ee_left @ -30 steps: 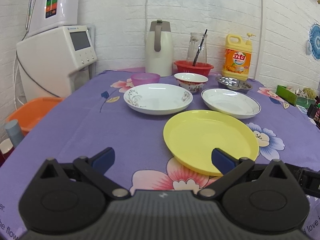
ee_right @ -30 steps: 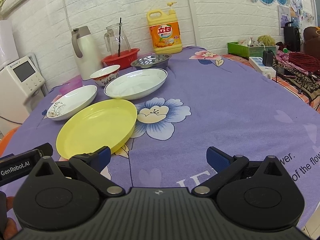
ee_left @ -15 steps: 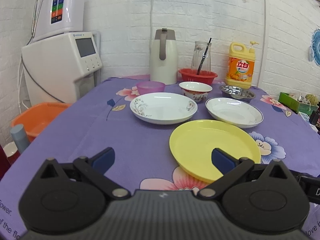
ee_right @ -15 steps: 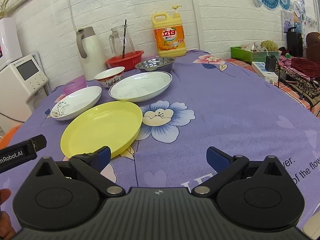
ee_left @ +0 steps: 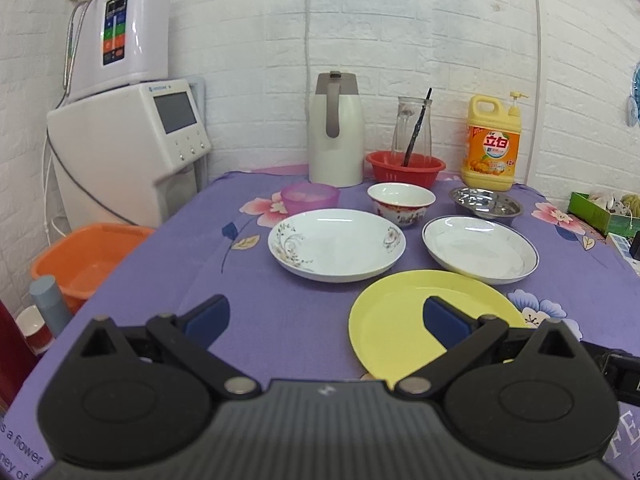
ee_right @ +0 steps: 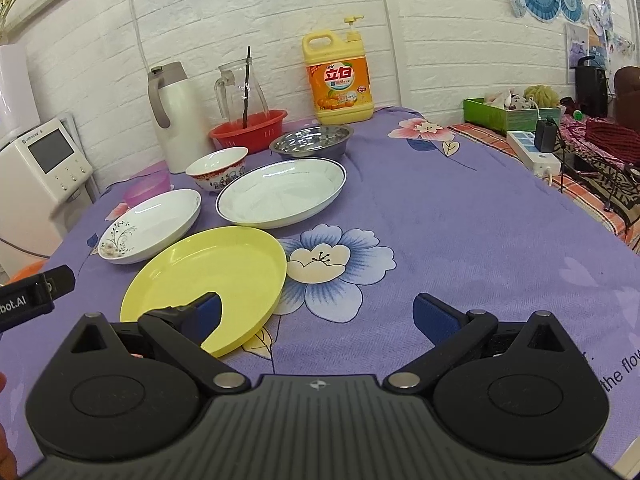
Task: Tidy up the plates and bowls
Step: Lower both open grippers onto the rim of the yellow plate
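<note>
Both hand-held grippers, left [ee_left: 326, 318] & right [ee_right: 316, 314], are seen raised/pulled back vs 1 s ago, jaws spread, nothing held; yellow plate [ee_left: 404, 320] untouched on bench [ee_left: 256, 320] nearest, so no stacking begun.

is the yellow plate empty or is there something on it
Empty. The yellow plate lies flat on the tablecloth, its inside bare in both views, though the tools' fingers hide its near edge.

Left wrist view: nearest plate [ee_left: 400, 328] sits lower right of centre; two plates side by side behind it, patterned plate [ee_left: 336, 244] left, rimmed plate [ee_left: 480, 250] right. Three bowls [ee_left: 401, 202] in a row farther back, jug [ee_left: 336, 128] and detergent bottle [ee_left: 494, 144] along the wall.
</note>
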`<state>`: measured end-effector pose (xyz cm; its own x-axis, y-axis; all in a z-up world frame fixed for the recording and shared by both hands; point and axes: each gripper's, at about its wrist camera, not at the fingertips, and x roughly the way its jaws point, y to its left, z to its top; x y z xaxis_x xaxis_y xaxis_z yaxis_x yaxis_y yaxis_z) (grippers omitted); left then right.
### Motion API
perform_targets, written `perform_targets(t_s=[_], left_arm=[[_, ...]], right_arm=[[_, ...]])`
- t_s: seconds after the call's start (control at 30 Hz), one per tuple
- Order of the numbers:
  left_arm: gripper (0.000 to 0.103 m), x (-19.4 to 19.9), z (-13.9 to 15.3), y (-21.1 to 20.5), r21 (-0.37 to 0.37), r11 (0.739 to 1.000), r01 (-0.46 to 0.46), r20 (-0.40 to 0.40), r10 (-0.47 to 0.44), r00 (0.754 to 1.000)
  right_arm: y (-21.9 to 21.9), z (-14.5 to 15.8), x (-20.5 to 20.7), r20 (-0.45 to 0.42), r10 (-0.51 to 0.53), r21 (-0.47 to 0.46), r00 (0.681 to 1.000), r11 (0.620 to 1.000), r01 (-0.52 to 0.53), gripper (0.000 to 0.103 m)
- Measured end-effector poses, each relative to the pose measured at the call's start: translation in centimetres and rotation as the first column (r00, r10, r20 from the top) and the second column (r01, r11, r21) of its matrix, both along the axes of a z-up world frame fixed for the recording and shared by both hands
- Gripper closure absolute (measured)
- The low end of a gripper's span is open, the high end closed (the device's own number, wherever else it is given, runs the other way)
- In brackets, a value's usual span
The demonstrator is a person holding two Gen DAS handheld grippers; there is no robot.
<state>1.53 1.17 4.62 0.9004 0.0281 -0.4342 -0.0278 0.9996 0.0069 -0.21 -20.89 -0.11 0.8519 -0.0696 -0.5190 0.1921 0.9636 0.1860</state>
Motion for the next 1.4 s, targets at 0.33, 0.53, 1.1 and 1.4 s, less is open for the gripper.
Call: perform_targets(t_s=[0.33, 0.53, 1.1, 1.4], left_arm=[[0.000, 1.2, 0.0, -0.1, 0.012, 1.000, 0.008, -0.021, -0.007, 1.000], [0.000, 4.1, 0.1, -0.2, 0.039, 0.999, 0.003, -0.054, -0.001, 0.999], [0.000, 11.1, -1.6, 0.8, 0.065, 0.998, -0.023, -0.153, 0.033, 0.988], [0.000, 11.8, -3.1, 0.6, 0.029, 0.999, 0.025, -0.209, -0.019, 0.978]], right_arm=[[-0.4, 0.0, 1.1, -0.022, 0.001, 0.000, 1.000, 1.000, -0.001, 0.000], [-0.6, 0.3, 3.2, -0.045, 0.003, -0.008, 0.999, 1.000, -0.003, 0.000], [0.8, -0.3, 10.7, -0.146, 0.068, -0.093, 0.987, 0.992, -0.082, 0.000], [1.0, -1.5, 11.5, -0.187, 0.066, -0.103, 0.980, 0.991, -0.087, 0.000]])
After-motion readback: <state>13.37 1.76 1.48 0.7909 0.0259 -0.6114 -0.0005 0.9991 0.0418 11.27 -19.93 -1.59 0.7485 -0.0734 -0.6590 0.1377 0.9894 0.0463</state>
